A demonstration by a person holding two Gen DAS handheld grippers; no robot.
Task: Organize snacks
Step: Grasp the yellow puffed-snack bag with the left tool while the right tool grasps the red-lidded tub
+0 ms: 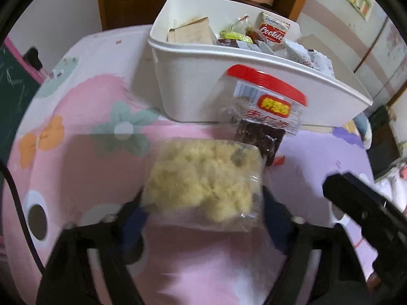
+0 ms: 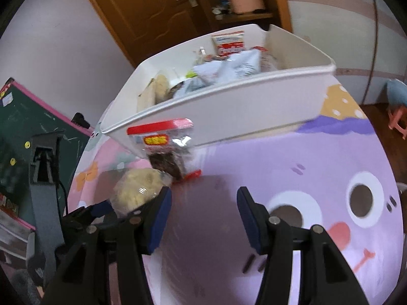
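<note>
Pink mat (image 1: 84,117): L gripper (image 1: 201,198) round yellow snack pack (image 1: 203,180).

Red-topped snack pack (image 1: 264,111) label blurred, unreadable; bin (image 1: 193,81) hides lower snacks.

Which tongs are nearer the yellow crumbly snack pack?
Left. The left tongs straddle the yellow snack pack; the right tongs stand open beside it, over bare mat.

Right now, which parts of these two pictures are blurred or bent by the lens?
Left wrist view: the red-topped snack bag is smeared, and the white bin rim bows. Right wrist view: that bag and the bin's contents are smeared too; the dark corners come from the fisheye.
</note>
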